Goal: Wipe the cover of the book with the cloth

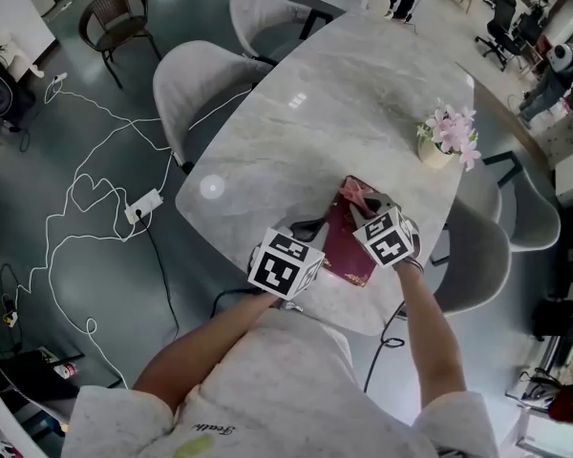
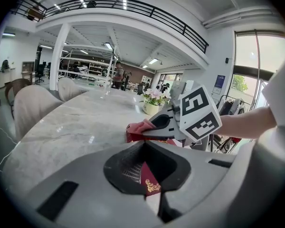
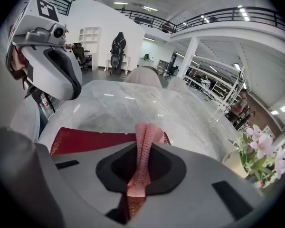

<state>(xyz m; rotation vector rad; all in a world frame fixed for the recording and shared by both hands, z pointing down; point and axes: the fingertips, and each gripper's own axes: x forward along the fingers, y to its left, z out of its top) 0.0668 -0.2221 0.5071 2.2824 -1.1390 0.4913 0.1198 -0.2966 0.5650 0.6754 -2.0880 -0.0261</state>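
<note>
A dark red book [image 1: 347,246] lies near the front edge of the marble table [image 1: 296,132]. My left gripper [image 1: 315,229] is shut on the book's near left edge; in the left gripper view the red cover with a gold emblem [image 2: 150,182] sits between the jaws. My right gripper [image 1: 368,204] is shut on a pink cloth [image 1: 353,195], held down on the far end of the book. The cloth [image 3: 143,146] runs up out of the jaws in the right gripper view, with the book [image 3: 90,140] under it.
A small pot of pink flowers [image 1: 446,137] stands on the table beyond the book, to the right. Grey upholstered chairs [image 1: 196,79] ring the table. White cables and a power strip [image 1: 143,205] lie on the floor at the left.
</note>
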